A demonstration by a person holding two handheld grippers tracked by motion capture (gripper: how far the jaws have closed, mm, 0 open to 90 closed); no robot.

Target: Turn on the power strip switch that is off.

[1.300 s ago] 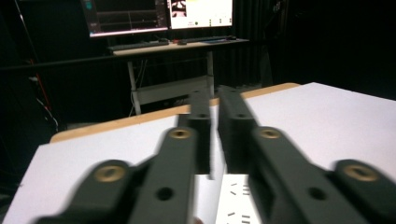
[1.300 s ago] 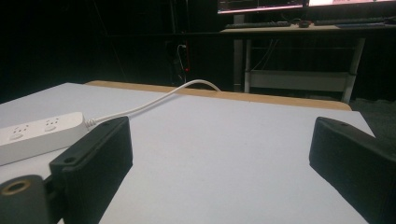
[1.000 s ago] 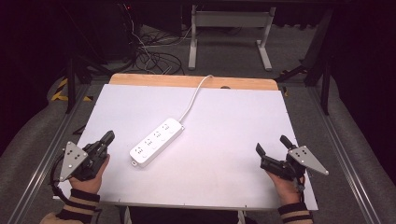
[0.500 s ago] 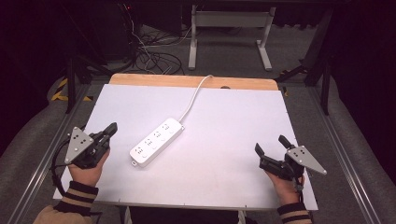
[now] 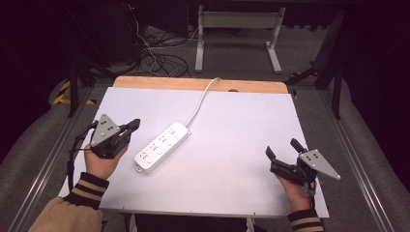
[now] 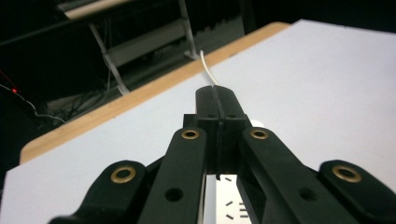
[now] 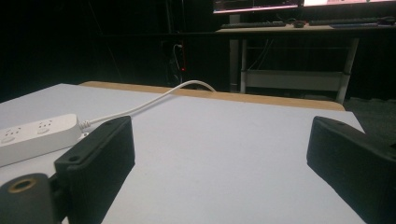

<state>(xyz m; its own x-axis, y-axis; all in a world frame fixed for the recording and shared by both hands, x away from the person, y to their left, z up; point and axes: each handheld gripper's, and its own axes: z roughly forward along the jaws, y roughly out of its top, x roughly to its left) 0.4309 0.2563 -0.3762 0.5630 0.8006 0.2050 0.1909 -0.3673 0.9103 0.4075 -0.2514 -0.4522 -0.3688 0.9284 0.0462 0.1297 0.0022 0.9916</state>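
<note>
a: since the earlier frame, left gripper (image 5: 134, 123) has shifted up the table toward the power strip (image 5: 162, 147); right gripper (image 5: 283, 152) is unchanged.

b: jaw condition?

a: left jaws pressed together, nothing between them, tips just beside the strip's near end. right jaws spread wide, empty.

b: strip location?

a: lying diagonally at mid-table (image 5: 232, 125), its white cord (image 5: 198, 104) running to the far wooden edge, well apart from the right gripper.
</note>
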